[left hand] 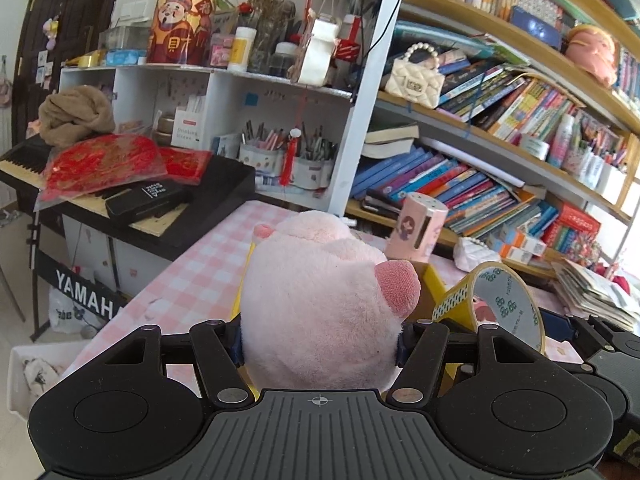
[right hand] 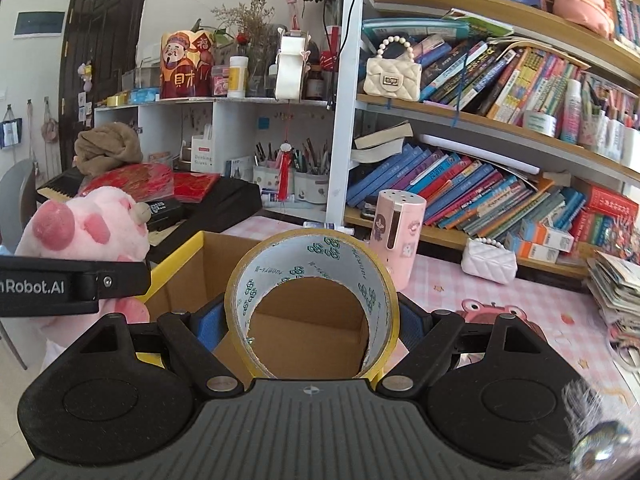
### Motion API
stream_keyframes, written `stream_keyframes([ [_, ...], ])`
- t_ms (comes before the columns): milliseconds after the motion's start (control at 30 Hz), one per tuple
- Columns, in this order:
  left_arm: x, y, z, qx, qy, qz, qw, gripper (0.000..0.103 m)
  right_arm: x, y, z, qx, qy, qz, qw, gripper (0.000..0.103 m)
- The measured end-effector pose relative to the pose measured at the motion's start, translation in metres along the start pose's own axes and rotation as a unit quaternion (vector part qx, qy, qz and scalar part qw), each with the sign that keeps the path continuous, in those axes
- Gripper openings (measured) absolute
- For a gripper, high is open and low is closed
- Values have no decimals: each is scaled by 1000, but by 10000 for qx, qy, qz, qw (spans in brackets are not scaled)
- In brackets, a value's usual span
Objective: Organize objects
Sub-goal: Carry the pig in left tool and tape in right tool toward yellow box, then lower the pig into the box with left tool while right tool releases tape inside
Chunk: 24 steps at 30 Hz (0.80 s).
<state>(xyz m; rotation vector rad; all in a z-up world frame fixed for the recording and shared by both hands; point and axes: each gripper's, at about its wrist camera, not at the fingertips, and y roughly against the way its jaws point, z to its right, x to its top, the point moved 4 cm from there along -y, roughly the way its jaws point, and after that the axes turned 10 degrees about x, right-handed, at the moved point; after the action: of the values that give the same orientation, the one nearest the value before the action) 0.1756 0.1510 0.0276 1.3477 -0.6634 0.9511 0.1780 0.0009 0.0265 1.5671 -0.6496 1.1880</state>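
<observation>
Both hands are carrying at once: the left hand-held gripper [left hand: 320, 344] is clenched on a pink plush pig [left hand: 320, 300], and the right hand-held gripper [right hand: 310, 320] grips a roll of yellow tape [right hand: 312, 300] standing on edge. The open cardboard box [right hand: 208, 268] sits on the checked desk [right hand: 520, 300], straight ahead at twelve o'clock of the tape, with the pig at about nine. I judge the step is transport; next, each load needs lowering into the box and releasing
</observation>
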Motion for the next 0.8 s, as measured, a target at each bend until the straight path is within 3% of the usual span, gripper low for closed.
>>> stream_keyframes([
  [433, -4, -65, 22, 343, -185, -508, 9979, 62, -8, -74, 29, 417, 549, -430, 9967, 81],
  [800, -14, -96, 28, 606, -279, -887, 9938, 62, -18, -108, 34, 948, 1045, -881, 9861, 81],
])
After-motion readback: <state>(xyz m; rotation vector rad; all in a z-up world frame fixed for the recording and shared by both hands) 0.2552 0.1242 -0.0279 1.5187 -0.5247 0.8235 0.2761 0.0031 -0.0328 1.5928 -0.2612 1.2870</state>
